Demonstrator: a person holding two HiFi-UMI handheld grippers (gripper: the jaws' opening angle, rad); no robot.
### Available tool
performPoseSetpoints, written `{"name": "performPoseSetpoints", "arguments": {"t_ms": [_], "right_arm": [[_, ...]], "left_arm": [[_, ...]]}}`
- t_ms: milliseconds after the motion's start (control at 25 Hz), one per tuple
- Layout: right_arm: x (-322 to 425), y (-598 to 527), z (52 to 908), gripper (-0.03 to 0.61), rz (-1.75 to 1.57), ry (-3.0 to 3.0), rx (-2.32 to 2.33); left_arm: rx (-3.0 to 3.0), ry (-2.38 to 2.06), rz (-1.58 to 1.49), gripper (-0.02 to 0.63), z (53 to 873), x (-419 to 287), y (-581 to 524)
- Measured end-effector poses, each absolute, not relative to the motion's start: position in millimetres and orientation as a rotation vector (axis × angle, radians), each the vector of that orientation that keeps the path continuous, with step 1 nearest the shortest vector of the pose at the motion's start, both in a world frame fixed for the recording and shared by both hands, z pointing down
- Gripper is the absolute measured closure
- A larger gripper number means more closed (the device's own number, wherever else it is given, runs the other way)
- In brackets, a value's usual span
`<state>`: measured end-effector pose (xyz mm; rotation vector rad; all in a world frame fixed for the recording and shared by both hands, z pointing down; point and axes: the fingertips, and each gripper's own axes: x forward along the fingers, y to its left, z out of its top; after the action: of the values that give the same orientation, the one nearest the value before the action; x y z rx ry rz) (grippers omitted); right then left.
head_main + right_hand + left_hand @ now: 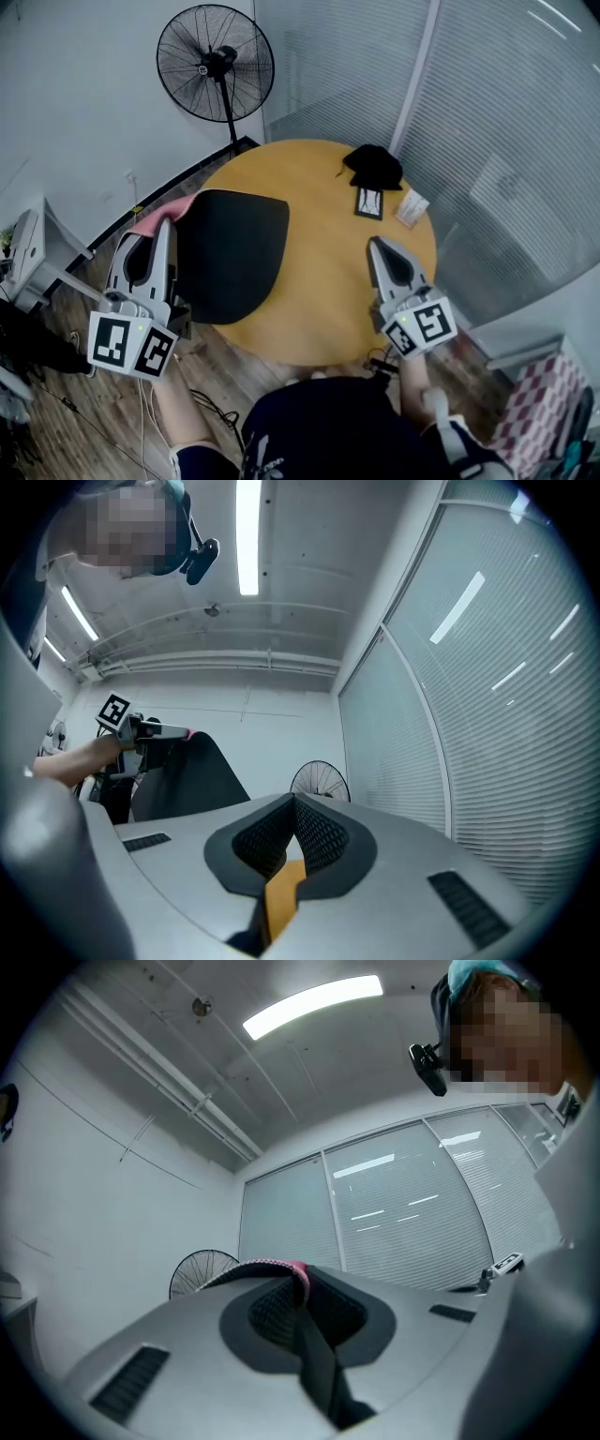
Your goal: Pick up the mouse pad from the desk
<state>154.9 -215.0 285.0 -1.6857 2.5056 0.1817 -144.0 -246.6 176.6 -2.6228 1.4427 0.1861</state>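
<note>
The left claw (165,225) is closed on one edge of the mouse pad (234,253). In the left gripper view the thin black sheet w/ its pink underside sits pinched between the jaws, quite near the tips. The pad hangs from this one edge, raised and tilted over the left part of the round surface (328,281), and partly past its rim. Whether its far edge touches the wood, I cannot tell. The right claw (374,246) is closed too, jaws meeting w/ nothing in them, and it is well apart from the pad.

Risks, as I judge them: the hold is shallow and on one edge only, so the soft pad may slide out if the hand swings fast. The pad also bends, so its loose end can drag on the surface or catch on the rim. The black bundle (373,167), card (370,202) & small box (411,208) lie well apart from it, so prob. no danger there.
</note>
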Motion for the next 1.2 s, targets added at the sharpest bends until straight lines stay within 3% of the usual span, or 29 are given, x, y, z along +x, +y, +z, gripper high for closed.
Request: {"name": "performPoseSetpoints", "arguments": {"t_ms": [560,1200], "right_arm": [[149,-167,260,0.577,0.194,2.529,-1.66],[156,-141,285,0.577,0.121,2.582,-1.719]], "left_arm": [[-2.59,1.523,0.118,0.595,196,-136,-158],[-2.658,1.637,0.046,0.595,239,-128,-142]]}}
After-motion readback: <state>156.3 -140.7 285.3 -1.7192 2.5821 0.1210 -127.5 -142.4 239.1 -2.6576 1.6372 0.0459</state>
